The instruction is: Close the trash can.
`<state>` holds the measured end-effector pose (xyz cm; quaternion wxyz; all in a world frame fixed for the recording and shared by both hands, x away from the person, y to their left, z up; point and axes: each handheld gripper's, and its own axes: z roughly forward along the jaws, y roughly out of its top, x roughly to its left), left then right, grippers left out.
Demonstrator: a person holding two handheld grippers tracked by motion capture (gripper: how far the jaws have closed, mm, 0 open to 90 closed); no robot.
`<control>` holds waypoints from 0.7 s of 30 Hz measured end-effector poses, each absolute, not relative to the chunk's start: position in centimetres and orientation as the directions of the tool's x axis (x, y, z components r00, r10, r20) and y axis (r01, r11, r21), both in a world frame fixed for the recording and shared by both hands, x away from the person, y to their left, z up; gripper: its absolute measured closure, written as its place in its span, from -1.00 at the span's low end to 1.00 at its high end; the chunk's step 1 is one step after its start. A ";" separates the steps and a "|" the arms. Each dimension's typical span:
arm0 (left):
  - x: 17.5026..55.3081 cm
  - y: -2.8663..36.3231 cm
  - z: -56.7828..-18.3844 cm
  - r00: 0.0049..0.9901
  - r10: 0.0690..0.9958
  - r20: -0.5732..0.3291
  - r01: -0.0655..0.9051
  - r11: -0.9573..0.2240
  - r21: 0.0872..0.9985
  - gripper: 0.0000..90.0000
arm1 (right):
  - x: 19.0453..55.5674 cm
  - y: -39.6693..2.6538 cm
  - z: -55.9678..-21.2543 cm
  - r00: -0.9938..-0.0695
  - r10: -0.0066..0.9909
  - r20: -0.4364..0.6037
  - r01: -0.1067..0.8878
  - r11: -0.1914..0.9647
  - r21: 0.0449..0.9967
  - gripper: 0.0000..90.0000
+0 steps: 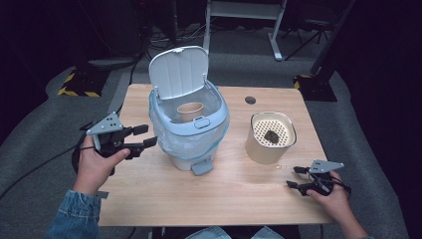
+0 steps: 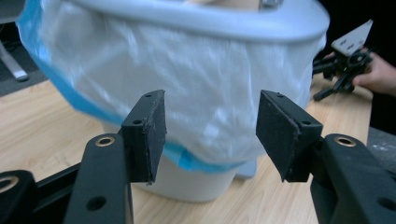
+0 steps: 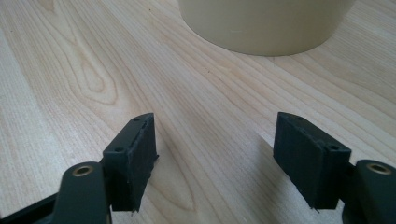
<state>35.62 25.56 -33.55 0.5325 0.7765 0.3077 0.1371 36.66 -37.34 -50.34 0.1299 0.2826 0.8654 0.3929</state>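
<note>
- From above we see the left tongs spread wide and empty, just beside the pale-blue lidded plastic bin, which holds a paper cup.
- Its own view shows the bin's translucent liner ahead of them.
- The right tongs gape empty, with the beige cylindrical container ahead.

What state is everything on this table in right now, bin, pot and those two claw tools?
Pedal bin: lid up, lined with a bag.
Paper cup: upright inside the bin.
Beige container: upright, perforated insert on top, a dark lump on it.
Left gripper: open, empty, facing the bin.
Right gripper: open, empty, low over the table.
</note>
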 end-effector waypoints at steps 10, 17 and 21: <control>38.5 25.9 -30.3 0.756 0.646 -0.106 0.314 -0.216 0.925 -0.05 | 36.7 -37.3 -50.3 -0.806 0.592 -0.003 0.388 0.531 0.753 -0.33; 40.9 26.2 -28.2 0.744 0.658 -0.121 0.305 -0.172 0.937 -0.05 | 36.6 -37.3 -50.3 -0.805 0.593 -0.002 0.388 0.531 0.753 -0.33; 42.0 26.1 -27.1 0.744 0.660 -0.104 0.285 -0.172 0.943 -0.05 | 36.6 -37.3 -50.3 -0.805 0.594 -0.003 0.388 0.530 0.754 -0.33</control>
